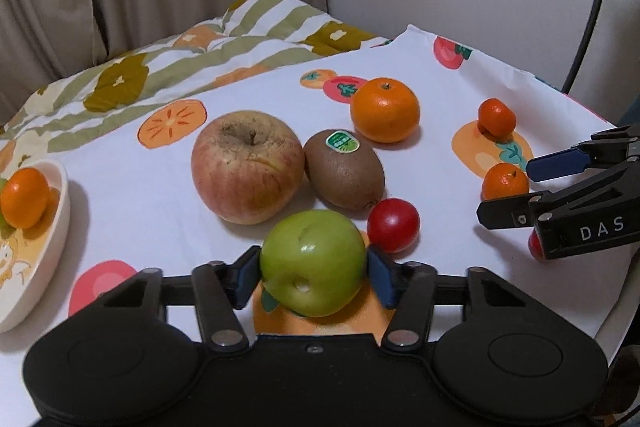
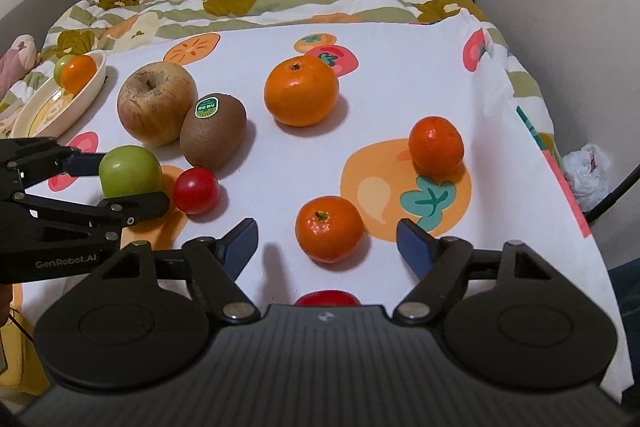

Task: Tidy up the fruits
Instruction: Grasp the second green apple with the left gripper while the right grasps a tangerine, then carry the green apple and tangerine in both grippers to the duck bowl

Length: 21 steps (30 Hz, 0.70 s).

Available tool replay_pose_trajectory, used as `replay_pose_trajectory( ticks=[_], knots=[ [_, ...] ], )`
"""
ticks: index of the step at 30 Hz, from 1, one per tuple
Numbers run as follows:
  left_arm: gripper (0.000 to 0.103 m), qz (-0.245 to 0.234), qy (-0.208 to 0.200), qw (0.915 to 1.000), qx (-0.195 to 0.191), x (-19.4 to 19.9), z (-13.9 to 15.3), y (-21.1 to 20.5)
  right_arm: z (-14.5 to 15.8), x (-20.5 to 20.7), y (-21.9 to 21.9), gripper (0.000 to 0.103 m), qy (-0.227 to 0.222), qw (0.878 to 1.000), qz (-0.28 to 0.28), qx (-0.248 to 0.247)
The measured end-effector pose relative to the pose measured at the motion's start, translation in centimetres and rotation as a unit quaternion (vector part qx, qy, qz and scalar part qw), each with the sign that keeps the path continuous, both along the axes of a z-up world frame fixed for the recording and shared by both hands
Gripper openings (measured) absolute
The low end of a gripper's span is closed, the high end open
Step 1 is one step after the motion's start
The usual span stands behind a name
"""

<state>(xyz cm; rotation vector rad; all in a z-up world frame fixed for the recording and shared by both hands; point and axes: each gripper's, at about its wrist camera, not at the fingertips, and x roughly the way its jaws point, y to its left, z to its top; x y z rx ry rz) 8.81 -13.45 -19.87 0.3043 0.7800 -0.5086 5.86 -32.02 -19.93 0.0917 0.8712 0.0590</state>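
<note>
Plum (image 1: 313, 263) pinched between blue pads of left tool (image 1: 312, 277), low over the cloth (image 1: 256, 83), likely bound for the dish (image 1: 60, 223) at far left, already holding an orange fruit. Right tool (image 2: 326, 241) spread wide, framing a small mandarin (image 2: 329, 229) without touching it, probably lined up for the next pick. Apple (image 1: 247, 167) and kiwi (image 1: 345, 174) touching, mid-cloth; tomato (image 1: 393, 225) just beside the plum, at risk of a nudge.

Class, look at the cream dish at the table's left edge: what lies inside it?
Inside the dish sit a small orange fruit and, behind it, a green fruit, mostly covered. A cartoon print shows on the dish floor.
</note>
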Motion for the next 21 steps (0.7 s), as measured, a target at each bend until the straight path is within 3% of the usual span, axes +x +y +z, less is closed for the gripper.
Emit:
replay_pose_trajectory(
  ticks=[12,17,21],
  knots=[
    [0.059,0.014,0.005,0.9999,-0.005,-0.3,0.0,0.3,-0.5,0.7,0.1,0.072,0.004,1.0,0.002,-0.009],
    [0.059,0.029,0.007,0.9995,-0.007,-0.5,0.1,0.7,-0.5,0.8,0.1,0.053,0.002,1.0,0.003,-0.012],
    [0.059,0.044,0.008,0.999,-0.007,-0.5,0.3,1.4,-0.4,0.9,0.2,0.053,0.003,1.0,-0.001,-0.013]
  ],
)
